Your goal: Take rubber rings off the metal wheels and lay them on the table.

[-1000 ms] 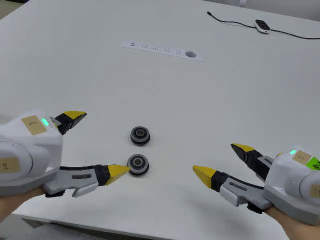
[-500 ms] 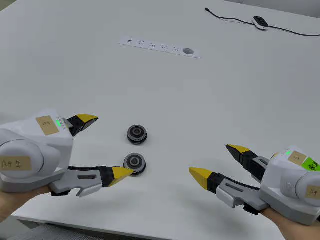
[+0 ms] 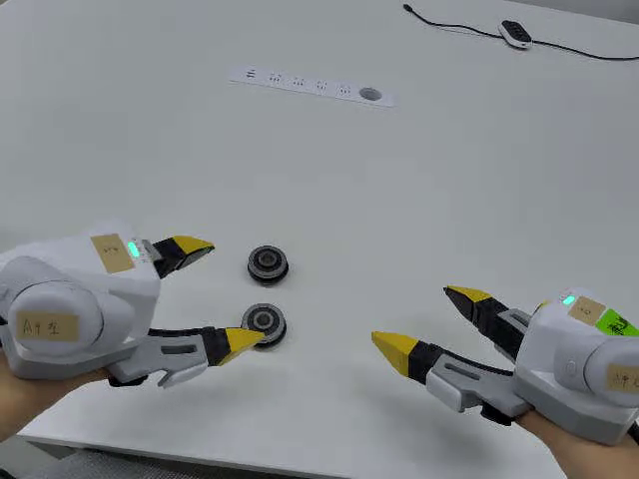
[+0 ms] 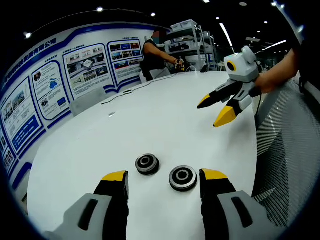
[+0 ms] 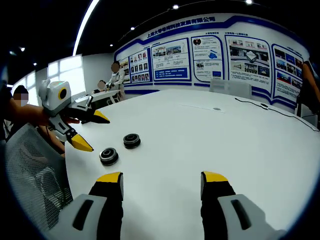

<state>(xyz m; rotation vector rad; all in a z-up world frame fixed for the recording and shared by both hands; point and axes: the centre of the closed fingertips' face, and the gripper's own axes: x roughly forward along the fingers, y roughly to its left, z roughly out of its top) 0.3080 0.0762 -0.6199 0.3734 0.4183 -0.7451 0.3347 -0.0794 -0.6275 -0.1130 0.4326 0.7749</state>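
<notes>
spreading wide with nothing between them, the yellow-tipped fingers [image 3: 244,339] of the left gripper [image 3: 228,290] stand released; in the left gripper view its jaws rise on either side of two metal wheels, and the near wheel [image 4: 183,178] lies just beside the jaw at 3 o'clock, though whether they touch cannot be told. the far wheel [image 4: 147,163] lies at 10 o'clock of the near one, a little apart from it. in the head view the near wheel [image 3: 264,324] sits by the lower left fingertip and the far wheel [image 3: 268,263] lies at 12 o'clock of it, each flat on the white table [image 3: 449,180] with its dark rubber ring [image 3: 247,325] on. the right gripper [image 3: 419,316] hovers well apart at 3 o'clock of the wheels, its jaws likewise parted and empty; its own view shows the left gripper [image 5: 96,134] at 9 o'clock beside both wheels. farther up the table, at 12 o'clock, lies a white power strip [image 3: 310,87], and at 1 o'clock a black cable with a small switch [image 3: 516,33].
</notes>
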